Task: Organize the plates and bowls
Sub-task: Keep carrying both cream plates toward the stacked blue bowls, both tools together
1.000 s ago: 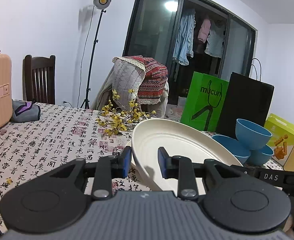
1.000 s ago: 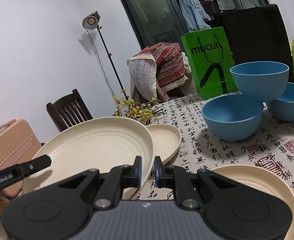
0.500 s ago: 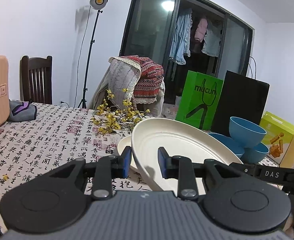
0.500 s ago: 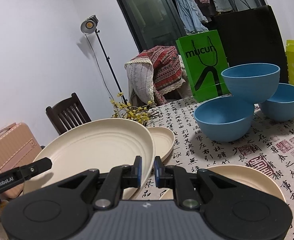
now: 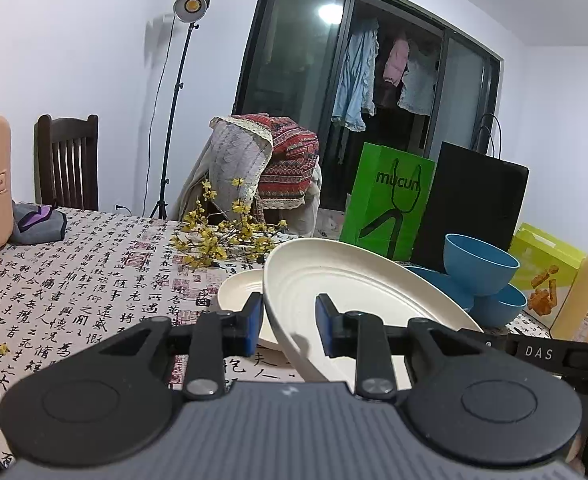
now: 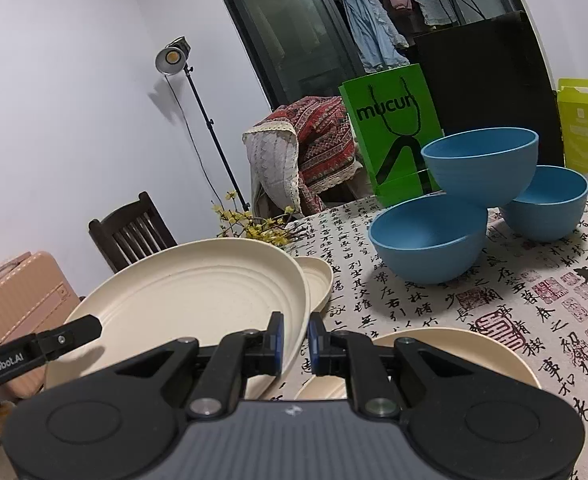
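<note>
Calligraphy-print tablecloth [image 5: 93, 264]; white walls; both hand-held grippers clamp cream plate [image 5: 358, 292].

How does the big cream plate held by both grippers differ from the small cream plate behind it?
The big cream plate is clearly wider than the small cream plate. The big one is tilted, lifted off the table, gripped at opposite rims by the left gripper and right gripper; the small one lies flat on the tablecloth, untouched. Both share the cream colour and round, ridged shape.
</note>
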